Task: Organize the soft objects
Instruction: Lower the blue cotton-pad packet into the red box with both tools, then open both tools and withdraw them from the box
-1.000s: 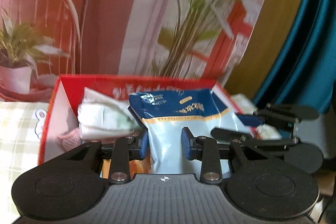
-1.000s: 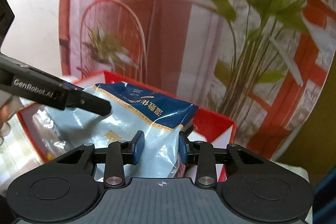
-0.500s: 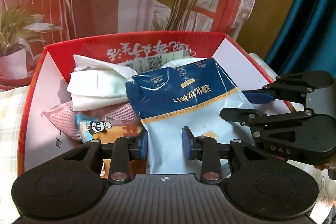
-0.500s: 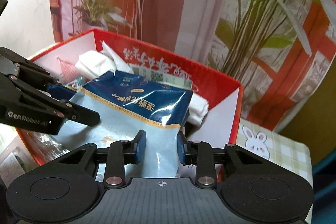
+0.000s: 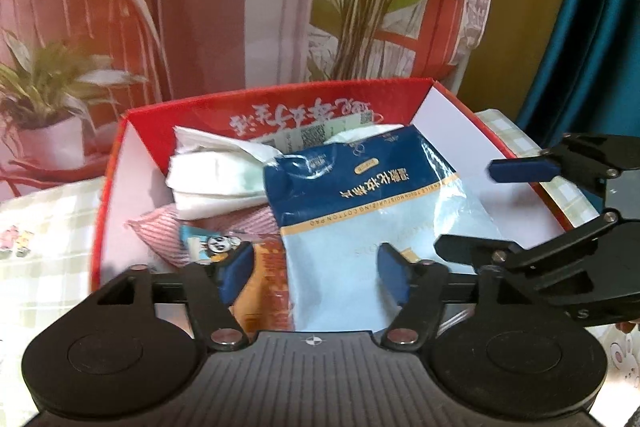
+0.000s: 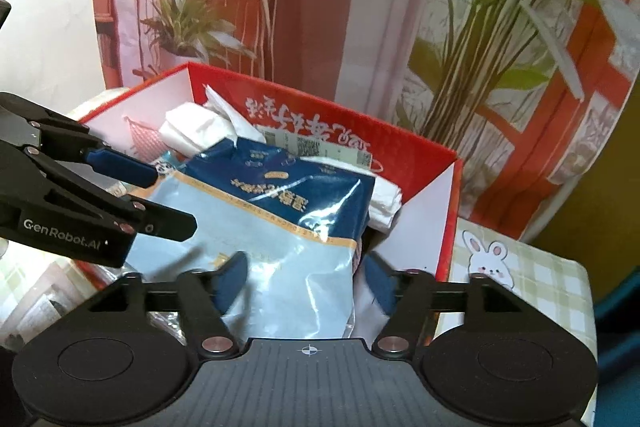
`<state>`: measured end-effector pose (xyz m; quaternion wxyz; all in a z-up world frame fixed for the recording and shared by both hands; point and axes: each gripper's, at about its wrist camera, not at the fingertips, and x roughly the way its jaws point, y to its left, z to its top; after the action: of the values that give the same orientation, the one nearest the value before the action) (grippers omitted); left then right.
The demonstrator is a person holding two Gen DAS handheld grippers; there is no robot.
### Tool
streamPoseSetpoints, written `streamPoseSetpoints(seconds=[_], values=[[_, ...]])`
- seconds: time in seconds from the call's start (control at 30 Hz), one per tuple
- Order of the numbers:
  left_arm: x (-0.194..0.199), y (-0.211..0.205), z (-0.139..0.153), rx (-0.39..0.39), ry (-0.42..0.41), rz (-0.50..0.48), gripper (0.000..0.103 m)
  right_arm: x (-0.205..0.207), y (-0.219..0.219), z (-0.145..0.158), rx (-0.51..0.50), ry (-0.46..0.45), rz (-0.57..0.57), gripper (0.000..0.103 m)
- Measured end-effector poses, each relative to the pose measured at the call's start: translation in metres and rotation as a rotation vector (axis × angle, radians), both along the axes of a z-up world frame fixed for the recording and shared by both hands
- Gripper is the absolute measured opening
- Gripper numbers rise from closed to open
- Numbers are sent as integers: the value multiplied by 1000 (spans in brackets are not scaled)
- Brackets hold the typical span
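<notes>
- The cotton pad pack (image 5: 360,211), a blue and pale plastic pouch, lies inside the red box (image 5: 280,99), propped on the other soft things and filling the box from its centre toward 5 o'clock in the left wrist view.
- The left gripper (image 5: 316,269) has just been opening: its jaws now stand apart, one on each side of the pack's near end, and neither pad appears to press on it.
- The right gripper (image 6: 302,277) has likewise just been opening; its jaws stand wide with the pack's lower corner between them, released.
- Step in hand, as I judge it: the pack has just been let go into the box.
- The next move calls for drawing both grippers back clear of the slippery pouch without dragging it, then fetching another soft item, if any is left.
- At 10 o'clock of the pack in the left view lies a white folded cloth (image 5: 216,179), with a pink striped towel (image 5: 160,235) under it at 8 o'clock.
- A small panda-print packet (image 5: 208,245) sits by the left finger; blur makes its contents hard to tell.
- Only the left view shows the orange packet (image 5: 268,287) beneath the pack and the teal curtain (image 5: 580,27) at 2 o'clock.
- Only the right view shows the white wad (image 6: 386,203) wedged at the pack's 3 o'clock and the rabbit-print checked cloth (image 6: 520,275) outside the box.
</notes>
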<state>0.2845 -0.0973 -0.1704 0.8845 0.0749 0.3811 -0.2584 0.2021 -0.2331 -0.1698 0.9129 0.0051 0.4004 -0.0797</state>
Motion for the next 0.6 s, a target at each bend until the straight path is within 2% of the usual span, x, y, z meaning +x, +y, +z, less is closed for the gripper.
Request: streamPoseSetpoints(seconds=[0.03, 0.1, 0.2, 0.4, 0.6], values=[[-2, 1, 3, 14, -14, 12, 79, -3, 2, 3, 0, -10, -9, 77], [-8, 5, 9, 41, -43, 45, 94, -8, 4, 7, 7, -28, -28, 86], [-18, 19, 18, 31, -77, 74, 101, -19, 8, 14, 24, -74, -55, 103], [-48, 47, 27, 8, -88, 117, 103, -44, 27, 22, 45, -131, -76, 102], [-88, 67, 10, 27, -50, 111, 103, -80, 52, 17, 91, -184, -83, 103]])
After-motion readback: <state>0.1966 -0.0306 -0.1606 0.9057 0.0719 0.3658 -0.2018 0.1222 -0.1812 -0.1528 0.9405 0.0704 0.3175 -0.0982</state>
